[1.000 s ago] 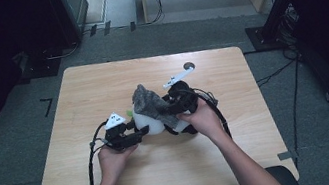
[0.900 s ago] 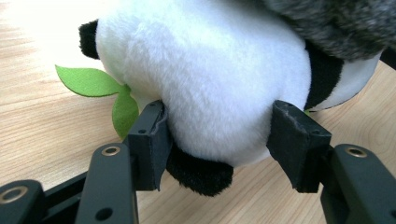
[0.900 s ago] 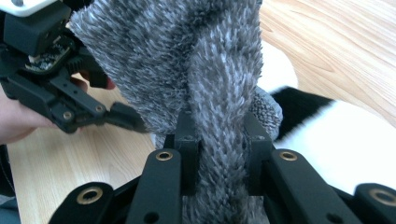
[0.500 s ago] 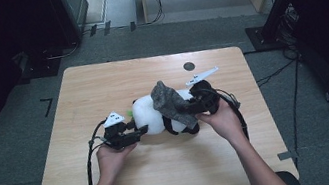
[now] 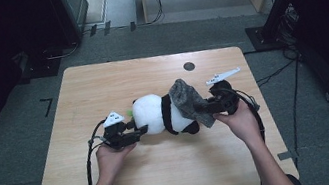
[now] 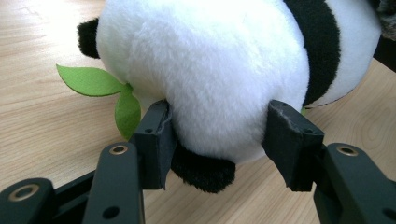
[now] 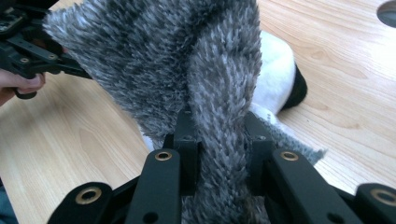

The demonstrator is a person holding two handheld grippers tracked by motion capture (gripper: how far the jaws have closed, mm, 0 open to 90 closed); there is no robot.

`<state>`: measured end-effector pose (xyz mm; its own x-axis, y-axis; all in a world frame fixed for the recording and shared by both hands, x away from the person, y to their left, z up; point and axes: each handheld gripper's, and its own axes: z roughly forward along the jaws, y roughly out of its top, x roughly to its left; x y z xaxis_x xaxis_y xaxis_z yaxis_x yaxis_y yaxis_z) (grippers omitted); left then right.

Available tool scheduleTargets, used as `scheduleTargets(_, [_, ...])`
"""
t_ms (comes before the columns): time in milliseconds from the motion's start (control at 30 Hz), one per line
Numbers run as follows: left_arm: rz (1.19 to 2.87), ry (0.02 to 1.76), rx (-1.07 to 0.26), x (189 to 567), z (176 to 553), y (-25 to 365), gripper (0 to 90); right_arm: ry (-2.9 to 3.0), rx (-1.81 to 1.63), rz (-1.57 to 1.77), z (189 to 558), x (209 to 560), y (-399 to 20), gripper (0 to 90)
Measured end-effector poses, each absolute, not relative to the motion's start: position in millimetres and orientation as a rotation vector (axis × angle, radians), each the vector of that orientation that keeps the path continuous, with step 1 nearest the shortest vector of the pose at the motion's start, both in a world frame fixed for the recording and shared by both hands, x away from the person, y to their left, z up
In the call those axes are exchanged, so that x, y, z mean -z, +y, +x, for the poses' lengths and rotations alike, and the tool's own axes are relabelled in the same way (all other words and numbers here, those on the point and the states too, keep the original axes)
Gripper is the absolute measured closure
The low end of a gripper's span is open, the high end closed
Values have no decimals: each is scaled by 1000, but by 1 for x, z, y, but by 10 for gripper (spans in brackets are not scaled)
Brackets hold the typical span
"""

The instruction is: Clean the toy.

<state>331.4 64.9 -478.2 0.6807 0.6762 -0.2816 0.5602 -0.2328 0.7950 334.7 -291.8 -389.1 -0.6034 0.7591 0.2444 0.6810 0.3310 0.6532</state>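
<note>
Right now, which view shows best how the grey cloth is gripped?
The right gripper view: the grey cloth is pinched in a fold between the right gripper jaws. The high view shows it draped over the panda. The left gripper view catches a sliver at its top right corner.

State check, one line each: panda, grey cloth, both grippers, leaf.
plush panda: lying on its side on the table, gripped at one end.
grey fuzzy cloth: bunched, lifted, draped against the panda.
green leaf: attached to the panda, lying flat on the wood.
left gripper: jaws either side of the panda's white body, pads pressing into the plush.
right gripper: shut on a fold of the cloth.
</note>
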Motion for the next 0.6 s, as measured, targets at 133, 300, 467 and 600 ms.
scheduleTargets(133, [1919,949,-144,477,332,66,407,2476,-1138,1343,334,392,-294,738])
scheduleTargets(300, [1927,927,-125,471,334,69,354,2478,-1138,1336,335,393,-294,739])
scheduleTargets(467, [1923,902,-77,466,344,72,279,2484,-1132,1338,336,394,-294,741])
scheduleTargets(600, [1922,895,-58,462,355,73,235,2489,-1127,1335,336,395,-293,741])
